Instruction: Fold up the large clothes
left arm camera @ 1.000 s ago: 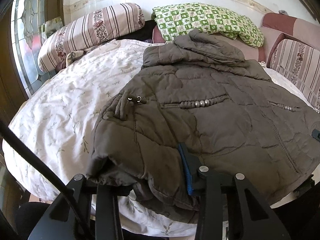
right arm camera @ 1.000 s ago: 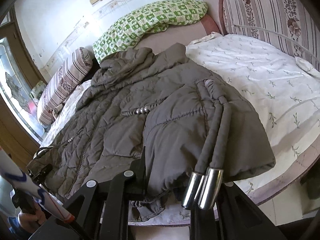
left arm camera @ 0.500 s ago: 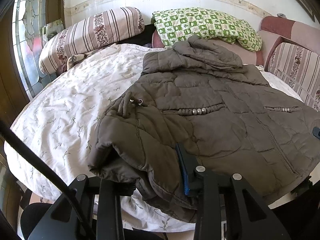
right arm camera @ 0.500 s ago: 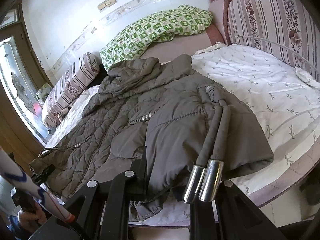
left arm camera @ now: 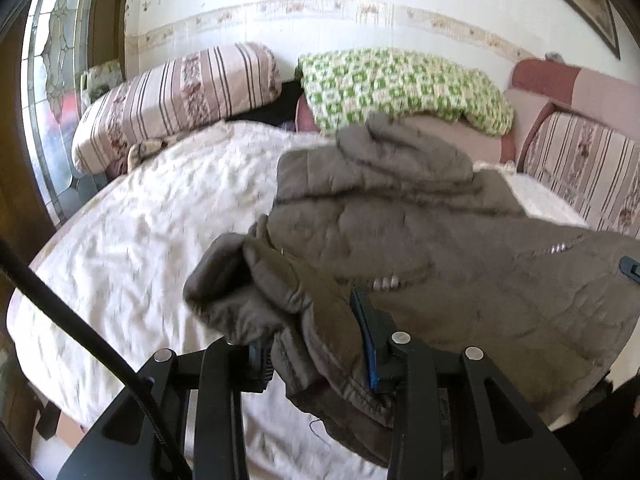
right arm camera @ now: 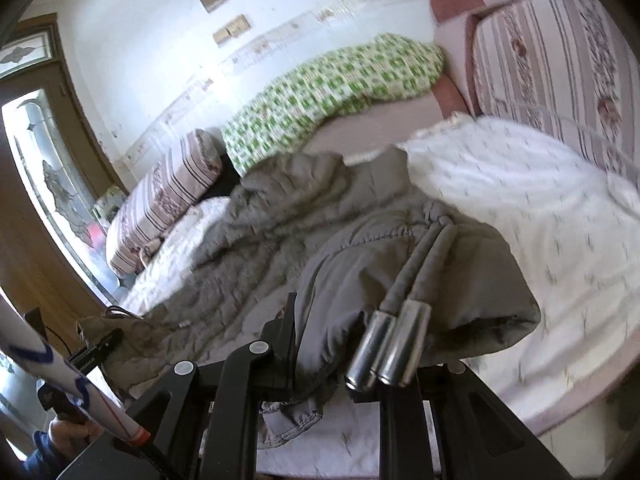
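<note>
Both grippers are clamping the near hem of the jacket [left arm camera: 420, 240], one at each bottom corner, probably so the lower half can be carried over toward the collar in one even fold. The left gripper [left arm camera: 316, 356] is pinching a thick bunch of quilted fabric between its closed jaws, and the rest is spreading ahead and to the right of them. The right gripper [right arm camera: 340, 360] is closed on the hem too, though blur is hiding the pads; two metal-tipped cords [right arm camera: 388, 352] are draping over its right jaw. Beyond both, the jacket is resting on the bed [left arm camera: 152, 208].
</note>
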A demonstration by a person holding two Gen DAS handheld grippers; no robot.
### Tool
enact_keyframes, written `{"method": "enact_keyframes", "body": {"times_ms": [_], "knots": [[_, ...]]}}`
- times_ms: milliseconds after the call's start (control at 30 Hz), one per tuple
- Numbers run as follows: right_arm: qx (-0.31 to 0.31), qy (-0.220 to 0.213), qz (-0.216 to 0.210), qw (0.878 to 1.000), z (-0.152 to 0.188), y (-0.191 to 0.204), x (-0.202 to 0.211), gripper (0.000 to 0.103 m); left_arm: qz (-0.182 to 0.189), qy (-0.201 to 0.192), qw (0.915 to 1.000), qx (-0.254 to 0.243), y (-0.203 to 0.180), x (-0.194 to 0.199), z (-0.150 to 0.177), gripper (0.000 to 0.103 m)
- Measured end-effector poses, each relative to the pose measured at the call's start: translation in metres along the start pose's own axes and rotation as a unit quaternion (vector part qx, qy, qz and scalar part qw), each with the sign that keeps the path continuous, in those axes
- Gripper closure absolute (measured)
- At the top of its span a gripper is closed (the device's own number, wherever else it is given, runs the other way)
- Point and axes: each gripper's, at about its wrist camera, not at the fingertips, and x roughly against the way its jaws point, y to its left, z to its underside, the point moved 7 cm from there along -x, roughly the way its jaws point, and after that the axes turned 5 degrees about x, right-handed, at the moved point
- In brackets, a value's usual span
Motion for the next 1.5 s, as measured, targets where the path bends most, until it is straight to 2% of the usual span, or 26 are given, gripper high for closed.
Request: {"method": "enact_keyframes", "body": {"times_ms": [167, 433, 533, 667, 733, 800, 867, 967, 1033, 1167, 1333, 1433, 1467, 1500], "knots": [[0.005, -0.027, -0.016, 0.999, -0.050, 0.011, 0.000, 0.084, 0.016, -0.025, 0.9995, 0.011, -0.006, -0.002, -0.055, 0.071], [-0.006, -0.062, -0.029, 0.998, -0.145, 0.023, -0.029, 0.084, 0.053, -0.026, 0.9978, 0.031, -0.018, -0.032, -0.151, 0.068], [-0.020, -0.060, -0.026, 0.998, -0.189, 0.022, -0.062, 0.084, 0.061, -0.021, 0.9974, 0.031, -0.022, -0.058, -0.192, 0.061], [-0.036, -0.045, -0.011, 0.998, -0.242, 0.011, -0.121, 0.084, 0.050, -0.031, 0.9975, 0.039, -0.015, -0.099, -0.245, 0.035], [-0.047, -0.031, 0.004, 0.998, -0.265, 0.000, -0.157, 0.084, 0.042, -0.044, 0.9968, 0.053, -0.004, -0.116, -0.271, 0.032], [-0.058, -0.023, 0.021, 0.998, -0.283, -0.011, -0.189, 0.084, 0.033, -0.045, 0.9959, 0.071, 0.011, -0.132, -0.292, 0.028], [-0.063, -0.017, 0.039, 0.997, -0.297, -0.023, -0.217, 0.084, 0.031, -0.044, 0.9938, 0.097, 0.027, -0.146, -0.310, 0.027], [-0.076, -0.005, 0.059, 0.995, -0.311, -0.040, -0.261, 0.084, 0.032, -0.048, 0.9917, 0.115, 0.045, -0.155, -0.322, 0.017], [-0.083, 0.004, 0.072, 0.994, -0.313, -0.050, -0.285, 0.084, 0.021, -0.056, 0.9920, 0.111, 0.050, -0.160, -0.325, 0.017], [-0.103, 0.028, 0.087, 0.990, -0.304, -0.073, -0.326, 0.084, 0.029, -0.062, 0.9924, 0.102, 0.049, -0.172, -0.321, 0.017], [-0.111, 0.048, 0.113, 0.986, -0.289, -0.096, -0.357, 0.081, 0.034, -0.034, 0.9972, 0.057, 0.020, -0.206, -0.295, 0.017], [-0.135, 0.053, 0.089, 0.985, -0.284, -0.104, -0.364, 0.067, 0.046, -0.002, 0.9984, 0.033, -0.005, -0.232, -0.271, 0.017], [-0.144, 0.052, 0.077, 0.985, -0.283, -0.105, -0.362, 0.057, 0.052, 0.012, 0.9984, 0.022, -0.016, -0.244, -0.260, 0.017], [-0.150, 0.049, 0.065, 0.985, -0.282, -0.104, -0.359, 0.043, 0.055, 0.020, 0.9981, 0.015, -0.023, -0.252, -0.254, 0.017]]}}
